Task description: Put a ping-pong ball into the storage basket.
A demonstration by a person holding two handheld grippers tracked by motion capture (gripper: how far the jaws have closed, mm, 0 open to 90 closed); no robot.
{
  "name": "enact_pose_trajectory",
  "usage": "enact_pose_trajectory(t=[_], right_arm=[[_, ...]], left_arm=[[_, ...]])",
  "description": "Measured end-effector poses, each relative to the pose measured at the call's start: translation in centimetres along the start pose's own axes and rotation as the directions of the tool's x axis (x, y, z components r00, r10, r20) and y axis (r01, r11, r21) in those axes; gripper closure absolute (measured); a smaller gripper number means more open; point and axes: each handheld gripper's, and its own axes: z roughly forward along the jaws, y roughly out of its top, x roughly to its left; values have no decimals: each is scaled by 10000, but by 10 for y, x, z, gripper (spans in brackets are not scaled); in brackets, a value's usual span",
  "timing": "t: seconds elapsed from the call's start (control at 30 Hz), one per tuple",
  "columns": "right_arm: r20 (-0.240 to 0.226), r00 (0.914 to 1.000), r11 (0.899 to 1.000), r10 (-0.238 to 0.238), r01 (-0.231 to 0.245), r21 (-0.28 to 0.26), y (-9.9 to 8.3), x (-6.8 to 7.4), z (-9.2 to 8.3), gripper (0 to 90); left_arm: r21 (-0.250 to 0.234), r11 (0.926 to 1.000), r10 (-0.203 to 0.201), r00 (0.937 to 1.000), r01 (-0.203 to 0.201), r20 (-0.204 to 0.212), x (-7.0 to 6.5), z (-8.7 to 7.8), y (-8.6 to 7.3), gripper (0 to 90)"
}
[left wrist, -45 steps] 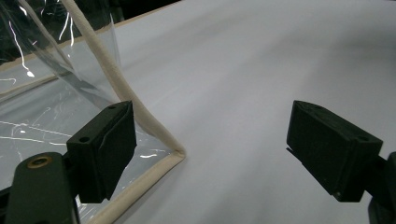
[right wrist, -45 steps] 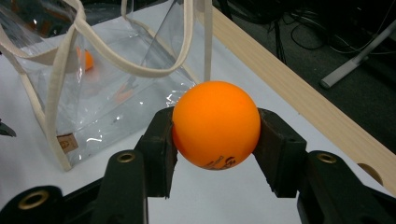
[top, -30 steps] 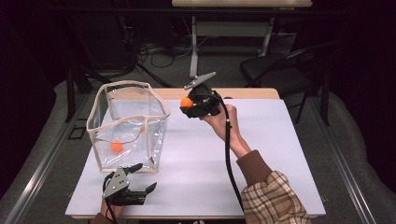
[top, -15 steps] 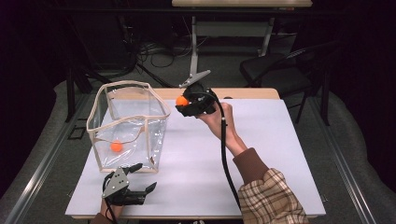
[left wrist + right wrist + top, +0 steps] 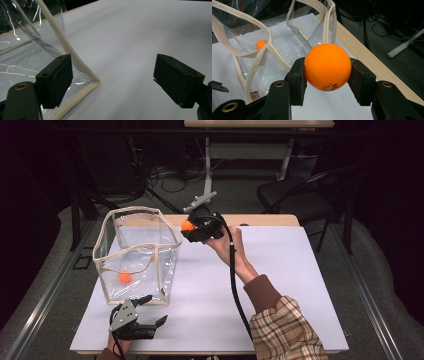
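An orange ball (image 5: 327, 66) is clamped between the two pads of the right claw (image 5: 192, 226), gripped across its widest part; the grip is seen close up in the right gripper view. The ball is held in the air above the far edge of the desk (image 5: 300, 285), just beside the upper right corner of the clear bag (image 5: 137, 252), which stands open toward the desk's left edge. A second orange ball (image 5: 124, 277) lies on the bag floor.

The held ball is judged to be light, rigid and smooth, probably a hollow table-tennis type. Little clamping force should be needed; excess pressure could dent the shell or squirt the ball out sideways. Hold is best taken across the equator, with the pads centred, as is done here.

The bag is judged to be thin, flexible film with a cloth-trimmed rim (image 5: 65, 42); it is expected to buckle if pushed.

The left claw (image 5: 145, 317) stands wide and empty at the near edge of the desk, one pad just beside the bag's near bottom corner.
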Motion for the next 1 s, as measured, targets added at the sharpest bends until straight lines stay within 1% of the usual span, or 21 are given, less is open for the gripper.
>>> enact_pose_trajectory(t=[0.1,0.33,0.6,0.7,0.83,0.87,1.0], right_arm=[[-6,10000,10000,-32,32,-6,2,2,2,518],[-28,9998,9998,-200,200,23,7,6,6,518],[-55,9997,9998,-219,219,-28,12,9,9,518],[-37,9996,9996,-284,284,83,15,9,11,518],[-62,9995,9996,-296,296,40,17,10,15,518],[-50,9997,9996,-255,255,105,18,11,15,518],[-90,9994,9994,-336,337,63,20,12,19,518]], left_arm=[[4,10000,21,10000,-21,-47,-1,0,0,159],[-19,10000,-6,10000,6,1,0,0,0,159],[-29,10000,-41,10000,41,15,0,0,0,159],[-40,10000,-65,10000,65,-12,0,0,0,159],[-46,10000,-59,10000,59,-20,0,0,0,159],[-35,10000,-57,10000,57,23,0,0,0,159],[-37,10000,-35,10000,35,18,1,0,0,159]])
